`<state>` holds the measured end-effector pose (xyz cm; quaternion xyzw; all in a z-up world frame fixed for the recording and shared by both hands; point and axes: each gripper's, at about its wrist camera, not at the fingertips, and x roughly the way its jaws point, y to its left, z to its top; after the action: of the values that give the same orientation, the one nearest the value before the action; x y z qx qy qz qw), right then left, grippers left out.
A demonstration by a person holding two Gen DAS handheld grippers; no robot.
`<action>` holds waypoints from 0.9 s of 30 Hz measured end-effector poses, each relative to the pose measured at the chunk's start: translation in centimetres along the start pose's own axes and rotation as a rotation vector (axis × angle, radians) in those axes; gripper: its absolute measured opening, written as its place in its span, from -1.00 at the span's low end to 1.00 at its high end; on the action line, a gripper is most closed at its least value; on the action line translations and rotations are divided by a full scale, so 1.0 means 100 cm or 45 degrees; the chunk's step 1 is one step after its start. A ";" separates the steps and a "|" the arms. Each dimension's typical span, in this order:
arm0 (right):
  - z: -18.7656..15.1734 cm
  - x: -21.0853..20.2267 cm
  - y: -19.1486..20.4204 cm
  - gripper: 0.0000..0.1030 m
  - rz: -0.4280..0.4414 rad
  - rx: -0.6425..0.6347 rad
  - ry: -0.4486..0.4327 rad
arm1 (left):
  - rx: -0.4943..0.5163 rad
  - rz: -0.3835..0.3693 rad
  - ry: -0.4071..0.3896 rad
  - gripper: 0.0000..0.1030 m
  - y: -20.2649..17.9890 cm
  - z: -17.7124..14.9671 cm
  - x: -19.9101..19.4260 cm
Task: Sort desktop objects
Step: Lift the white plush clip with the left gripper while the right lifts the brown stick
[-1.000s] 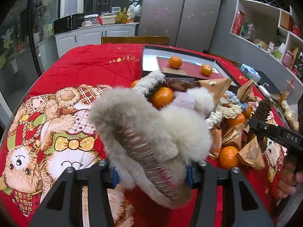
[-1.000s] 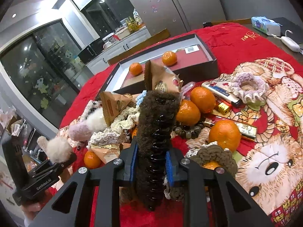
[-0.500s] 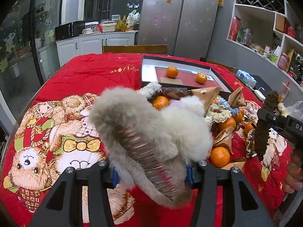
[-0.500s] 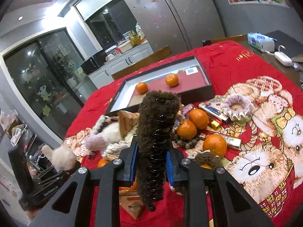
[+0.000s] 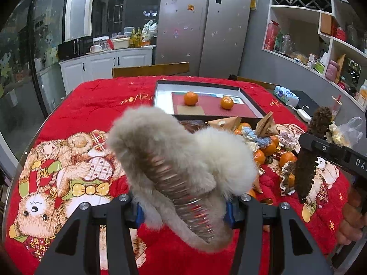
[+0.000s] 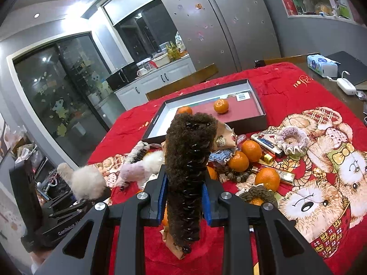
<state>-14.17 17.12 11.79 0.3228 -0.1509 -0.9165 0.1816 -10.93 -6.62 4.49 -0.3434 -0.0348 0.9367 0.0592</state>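
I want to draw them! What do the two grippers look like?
Both are matte black, with angular fingers, triangle cut-outs, silver screws and blue pads. The left gripper has white "GenRobot" lettering on its body; the right gripper shows white letters "DA". No cables visible.

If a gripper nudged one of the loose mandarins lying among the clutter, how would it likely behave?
The mandarin is round, so it would probably roll. The quilted red cloth and the neighbouring bead bracelet would likely stop it quickly. It looks firm enough to grip, though its rounded skin might slip.
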 end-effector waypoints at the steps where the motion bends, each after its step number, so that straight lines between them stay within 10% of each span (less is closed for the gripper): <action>1: 0.000 -0.001 0.001 -0.50 0.002 -0.004 0.001 | 0.003 0.001 0.000 0.02 -0.002 0.001 -0.001; 27: 0.057 0.010 0.036 -0.47 0.083 -0.159 -0.006 | -0.041 -0.028 -0.022 0.02 0.002 0.036 -0.002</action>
<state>-17.68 14.42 16.90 0.3038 -0.1041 -0.9185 0.2308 -13.07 -6.95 7.33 -0.3359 -0.0540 0.9382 0.0635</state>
